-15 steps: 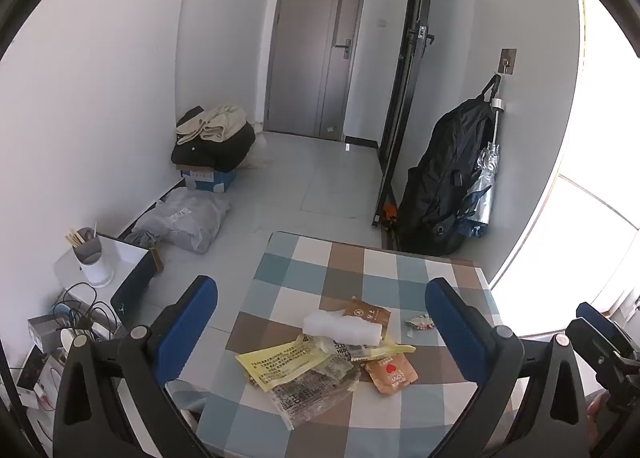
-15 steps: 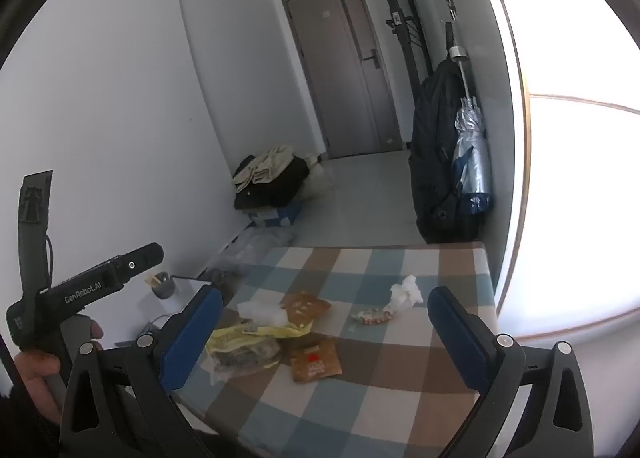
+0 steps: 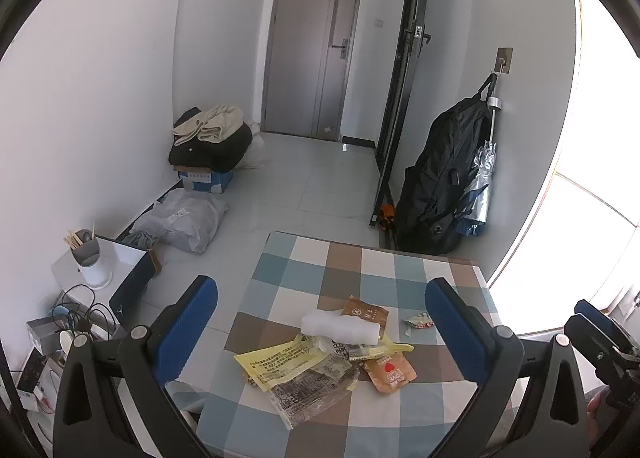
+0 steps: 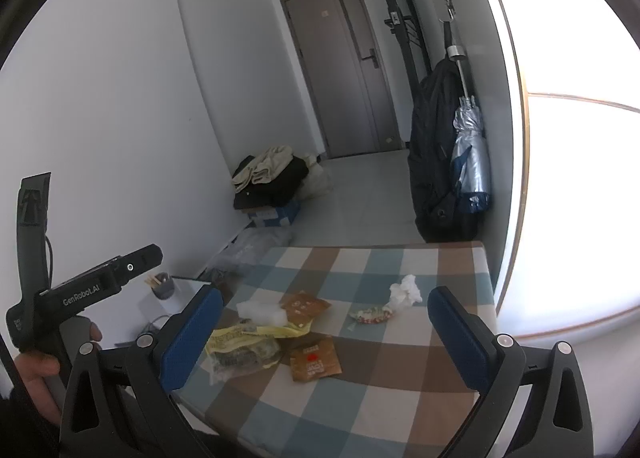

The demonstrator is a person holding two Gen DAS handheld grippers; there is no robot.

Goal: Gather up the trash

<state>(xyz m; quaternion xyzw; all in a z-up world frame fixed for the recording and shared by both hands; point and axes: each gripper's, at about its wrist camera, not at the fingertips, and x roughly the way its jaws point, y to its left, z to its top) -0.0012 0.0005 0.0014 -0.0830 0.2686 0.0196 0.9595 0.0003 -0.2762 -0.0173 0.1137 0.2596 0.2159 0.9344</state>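
Nothing has shifted since the earlier frame: both views and the litter sit where they were. Left to right across the left wrist view: the left tool [image 3: 322, 324], pads wide apart with nothing between them, hangs above the checked table [image 3: 304, 258]; low centre lies the pile, a clear printed bag [image 3: 308, 388] under a yellow wrapper [image 3: 280, 364], a white roll [image 3: 340, 328] across a brown packet [image 3: 366, 312], then an orange sachet [image 3: 390, 372] just right of the pile. A small candy wrapper [image 3: 418, 321] lies apart, centre right. At the lower right edge part of the right tool shows. In the right wrist view the right tool [image 4: 322, 322] is likewise wide apart and empty, above the table's near side. Step in hand, as I judge it: picking a first piece. Best done by taking the loose outliers singly, pads coming down either side of a raised edge, since flat film may slide on cloth; take the roll before the bags beneath it. Views differ: only the right wrist view shows the crumpled tissue [image 4: 406, 292] touching the candy wrapper, upper right of the litter, and the hand [image 4: 38, 374] gripping the left tool at lower left. No bin visible in either view.
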